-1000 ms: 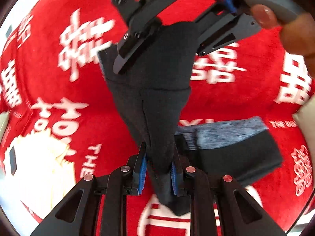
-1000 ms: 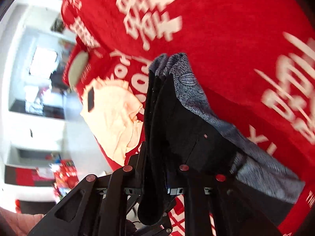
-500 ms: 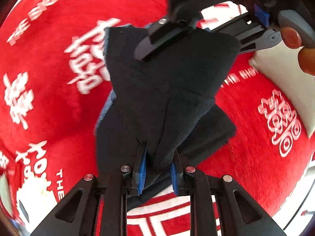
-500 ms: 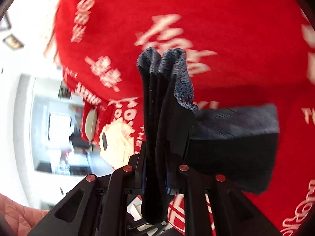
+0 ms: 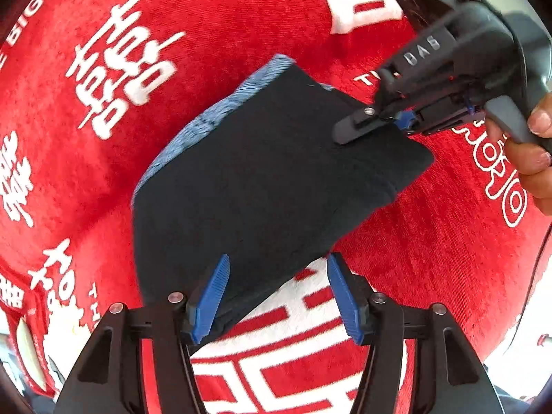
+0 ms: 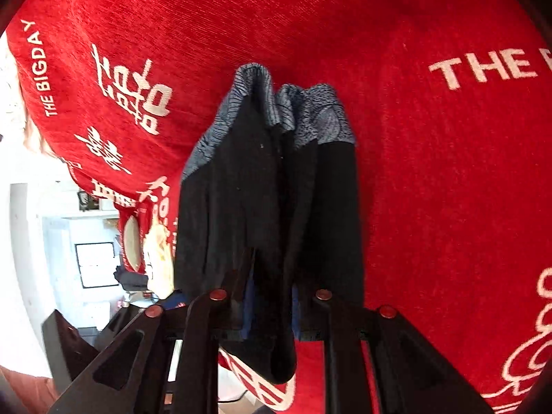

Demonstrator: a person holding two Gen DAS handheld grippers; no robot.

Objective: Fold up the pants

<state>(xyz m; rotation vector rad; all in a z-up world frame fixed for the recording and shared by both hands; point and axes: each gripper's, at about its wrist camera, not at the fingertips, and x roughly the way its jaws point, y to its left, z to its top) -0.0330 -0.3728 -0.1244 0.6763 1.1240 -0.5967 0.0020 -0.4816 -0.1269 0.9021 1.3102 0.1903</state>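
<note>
The dark pants (image 5: 262, 186) with a blue-grey waistband lie folded into a compact rectangle on the red blanket (image 5: 207, 34). My left gripper (image 5: 276, 293) is open, its blue pads either side of the fold's near edge, holding nothing. My right gripper (image 5: 372, 124) shows in the left wrist view at the fold's far right corner, shut on the pants. In the right wrist view the pants (image 6: 269, 179) run up between the right gripper's (image 6: 269, 307) fingers, with the waistband layers at the top.
The red blanket with white lettering (image 6: 448, 138) covers the whole surface. A cream patch (image 5: 62, 331) lies at the lower left. A room with white walls (image 6: 51, 241) shows beyond the blanket's left edge.
My left gripper has opened and let go of the pants. The lifted layer has come down flat onto the fold. My right gripper has lowered with its corner to the blanket.
</note>
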